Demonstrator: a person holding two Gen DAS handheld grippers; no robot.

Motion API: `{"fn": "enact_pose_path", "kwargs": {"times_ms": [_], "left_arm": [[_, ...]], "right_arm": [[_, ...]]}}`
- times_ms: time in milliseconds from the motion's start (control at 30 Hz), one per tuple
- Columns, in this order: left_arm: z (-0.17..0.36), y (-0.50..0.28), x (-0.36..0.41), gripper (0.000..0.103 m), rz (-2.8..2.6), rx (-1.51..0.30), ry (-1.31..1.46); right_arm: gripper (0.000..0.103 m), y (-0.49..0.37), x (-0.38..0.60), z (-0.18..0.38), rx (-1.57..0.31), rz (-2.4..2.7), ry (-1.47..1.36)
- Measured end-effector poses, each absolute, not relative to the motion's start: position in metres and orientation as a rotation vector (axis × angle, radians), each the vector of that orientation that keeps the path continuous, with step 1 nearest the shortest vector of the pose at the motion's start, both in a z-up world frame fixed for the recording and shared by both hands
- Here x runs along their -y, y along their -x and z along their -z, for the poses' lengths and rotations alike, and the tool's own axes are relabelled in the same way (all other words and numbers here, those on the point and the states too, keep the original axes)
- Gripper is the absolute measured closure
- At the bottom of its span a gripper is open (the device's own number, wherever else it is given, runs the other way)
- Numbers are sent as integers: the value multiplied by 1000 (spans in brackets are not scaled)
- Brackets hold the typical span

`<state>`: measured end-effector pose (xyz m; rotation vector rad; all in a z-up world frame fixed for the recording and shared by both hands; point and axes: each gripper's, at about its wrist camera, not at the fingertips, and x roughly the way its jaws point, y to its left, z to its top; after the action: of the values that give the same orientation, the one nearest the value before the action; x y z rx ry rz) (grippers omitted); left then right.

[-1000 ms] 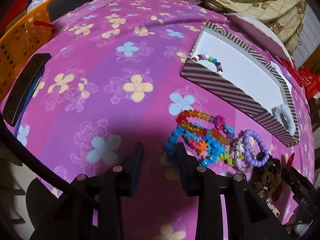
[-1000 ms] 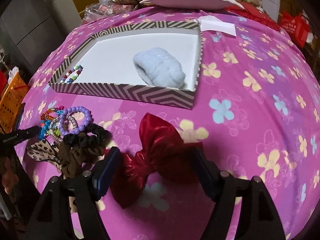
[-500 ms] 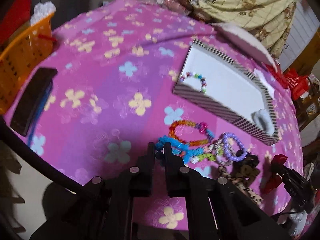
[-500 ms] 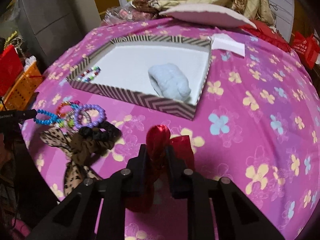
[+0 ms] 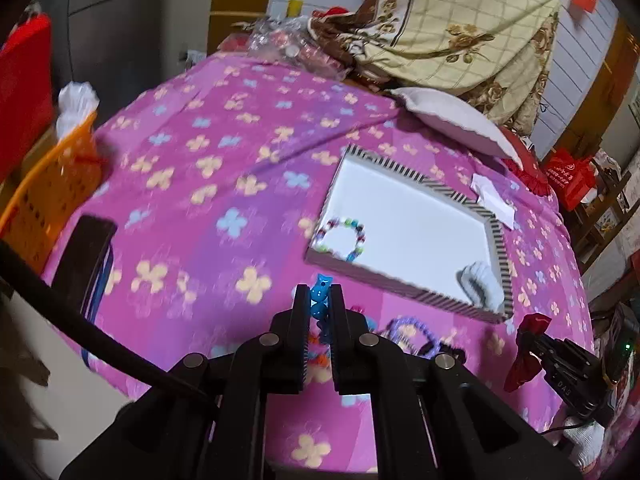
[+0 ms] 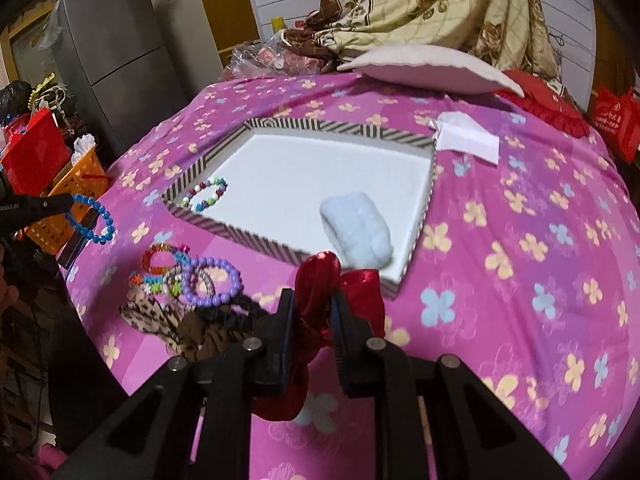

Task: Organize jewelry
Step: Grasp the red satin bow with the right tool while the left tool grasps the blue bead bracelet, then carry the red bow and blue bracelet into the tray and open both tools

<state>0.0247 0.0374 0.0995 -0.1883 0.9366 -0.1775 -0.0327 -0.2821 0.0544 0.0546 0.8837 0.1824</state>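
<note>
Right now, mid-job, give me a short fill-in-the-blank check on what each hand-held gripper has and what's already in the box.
1. The left hand-held gripper is shut on a ____ bead bracelet.
2. The right hand-held gripper is shut on a shiny ____ bow.
3. In the striped box lie a multicolored bead bracelet and a fluffy ____ scrunchie.

Missing words: blue; red; white
</note>
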Motion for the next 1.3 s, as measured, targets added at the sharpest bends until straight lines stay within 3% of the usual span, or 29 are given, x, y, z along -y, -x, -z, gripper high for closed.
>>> {"fn": "enact_pose_path", "kwargs": {"times_ms": [667, 967, 1300], "left_arm": [[-88, -132, 48, 79, 153, -992, 48], [-64, -186, 97, 79, 178, -1021, -19], [-18, -224, 80, 79, 67, -1092, -27]], "right_arm": [[85, -83, 309, -74, -872, -78, 27], [85, -145, 324, -38, -970, -10, 94], [85, -181, 324, 6, -1061, 3, 114]]}}
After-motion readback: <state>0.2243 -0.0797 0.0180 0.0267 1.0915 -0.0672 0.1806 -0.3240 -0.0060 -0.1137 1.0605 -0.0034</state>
